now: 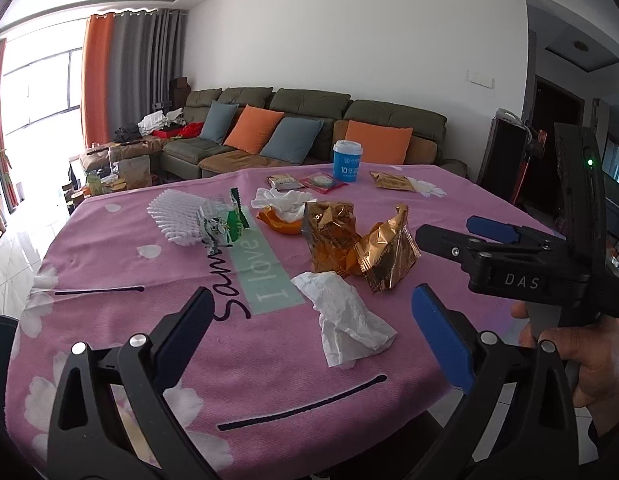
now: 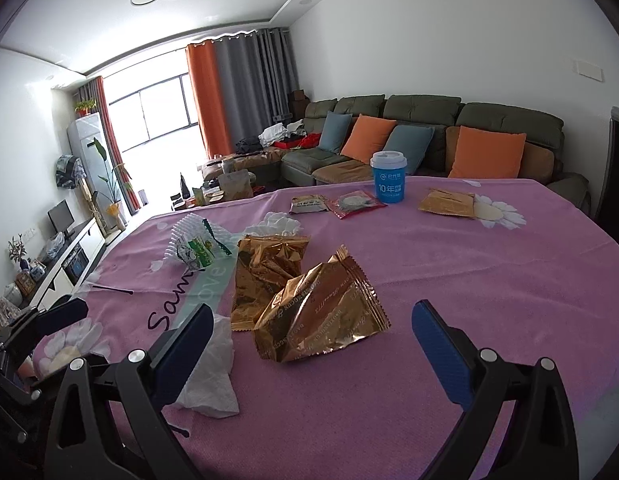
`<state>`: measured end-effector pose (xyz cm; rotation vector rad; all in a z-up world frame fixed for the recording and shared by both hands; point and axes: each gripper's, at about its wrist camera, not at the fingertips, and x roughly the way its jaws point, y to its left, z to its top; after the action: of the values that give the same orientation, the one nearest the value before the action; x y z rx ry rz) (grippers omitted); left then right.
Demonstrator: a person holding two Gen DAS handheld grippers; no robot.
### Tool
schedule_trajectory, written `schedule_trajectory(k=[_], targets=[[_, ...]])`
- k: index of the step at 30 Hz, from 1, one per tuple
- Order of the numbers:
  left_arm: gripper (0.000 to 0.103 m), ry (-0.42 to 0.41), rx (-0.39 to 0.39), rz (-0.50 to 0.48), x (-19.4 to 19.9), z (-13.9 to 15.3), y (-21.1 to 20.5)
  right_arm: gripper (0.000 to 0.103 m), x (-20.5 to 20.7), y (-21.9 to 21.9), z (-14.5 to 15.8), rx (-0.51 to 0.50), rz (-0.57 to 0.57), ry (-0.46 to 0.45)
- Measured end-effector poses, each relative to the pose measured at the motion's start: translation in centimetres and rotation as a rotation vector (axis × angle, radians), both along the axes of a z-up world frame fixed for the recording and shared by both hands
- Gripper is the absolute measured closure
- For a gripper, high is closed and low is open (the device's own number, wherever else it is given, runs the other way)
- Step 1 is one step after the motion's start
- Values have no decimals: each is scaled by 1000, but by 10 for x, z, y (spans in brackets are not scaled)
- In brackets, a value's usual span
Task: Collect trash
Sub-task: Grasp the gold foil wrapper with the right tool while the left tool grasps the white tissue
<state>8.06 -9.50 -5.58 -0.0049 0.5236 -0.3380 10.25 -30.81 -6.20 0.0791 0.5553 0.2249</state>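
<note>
**Trash spread over the pink bench, both tongs wide open**

Trash sits mid-bench: two crumpled gold wrappers, the nearer one (image 2: 321, 312) leaning against the farther one (image 2: 265, 276). Just near-left of them lies a crumpled white tissue (image 1: 345, 320), and it's sitting right between the fingers of the left tongs (image 1: 309, 332), which are spread wide and hold nothing. The right tongs (image 2: 313, 344) are wide open too, empty, with the nearer gold wrapper framed between their blue pads (image 2: 441, 356); in the left wrist view those same tongs come in from the right, a hand (image 1: 589, 360) on the grip.

Moving out: to the left, a green-and-white wrapper (image 1: 223, 224) lies against a white foam net (image 1: 173, 216). Behind the gold wrappers, another white tissue (image 1: 283, 200) sits on an orange peel (image 1: 279, 222). At the far edge stands a blue paper cup (image 2: 389, 178) with a white lid, flanked by small flat packets: a dark one (image 2: 309, 204) and a red one (image 2: 355, 202) to its left, a gold one (image 2: 447, 202) to its right.

All of it rests on the pink cloth (image 2: 489, 280) with white flowers covering the bench. Beyond is a green sofa (image 1: 309, 120) with orange and blue cushions.
</note>
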Motion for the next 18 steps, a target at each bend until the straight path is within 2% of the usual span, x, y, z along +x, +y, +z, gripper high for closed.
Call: schedule_trajectory(k=[14, 18], targets=[[6, 131, 28, -82, 43, -34, -39, 7, 56, 8, -16, -76, 136, 112], [6, 157, 20, -93, 51, -38, -43, 7, 62, 16, -22, -154, 191, 132]])
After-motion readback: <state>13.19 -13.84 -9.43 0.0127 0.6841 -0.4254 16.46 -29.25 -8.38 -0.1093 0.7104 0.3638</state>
